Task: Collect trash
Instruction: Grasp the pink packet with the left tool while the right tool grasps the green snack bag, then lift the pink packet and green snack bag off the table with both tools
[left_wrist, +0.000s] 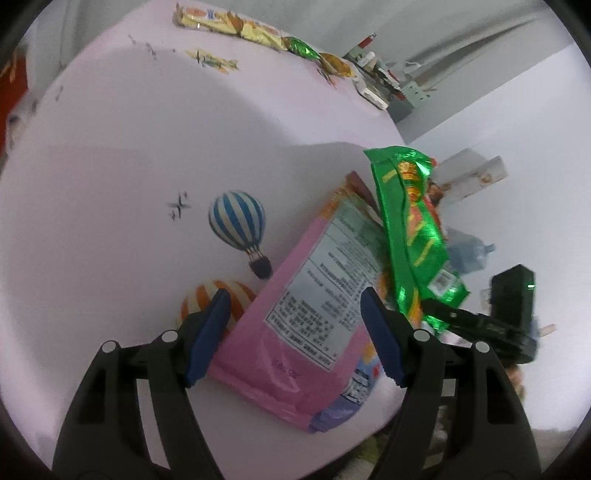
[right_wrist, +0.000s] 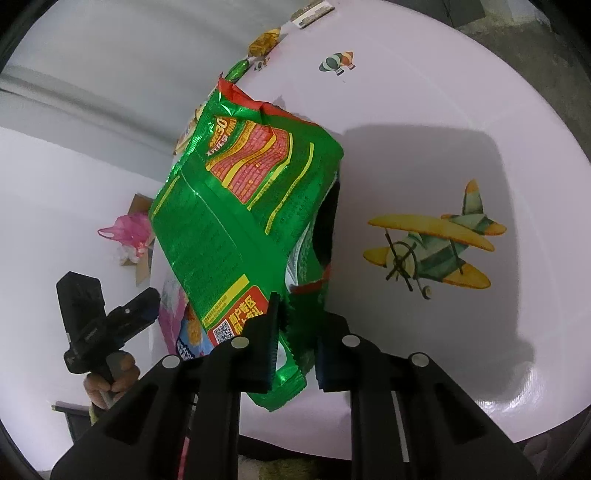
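A pink snack bag (left_wrist: 310, 325) lies on the pink table (left_wrist: 129, 184) near its edge, label side up. My left gripper (left_wrist: 295, 332) is open, its blue pads on either side of the bag's near end. My right gripper (right_wrist: 295, 347) is shut on a green foil wrapper (right_wrist: 236, 206) and holds it up above the table edge. The green wrapper also shows in the left wrist view (left_wrist: 413, 229), with the right gripper (left_wrist: 480, 321) below it. The left gripper (right_wrist: 110, 321) and the pink bag (right_wrist: 177, 321) show in the right wrist view.
Several yellow and green wrappers (left_wrist: 240, 26) lie along the far table edge. Balloon stickers (left_wrist: 238, 221) and a plane sticker (right_wrist: 432, 243) are on the tabletop. A cardboard box with a pink plastic bag (right_wrist: 129, 229) stands on the floor. A water jug (left_wrist: 469, 251) stands beyond the table.
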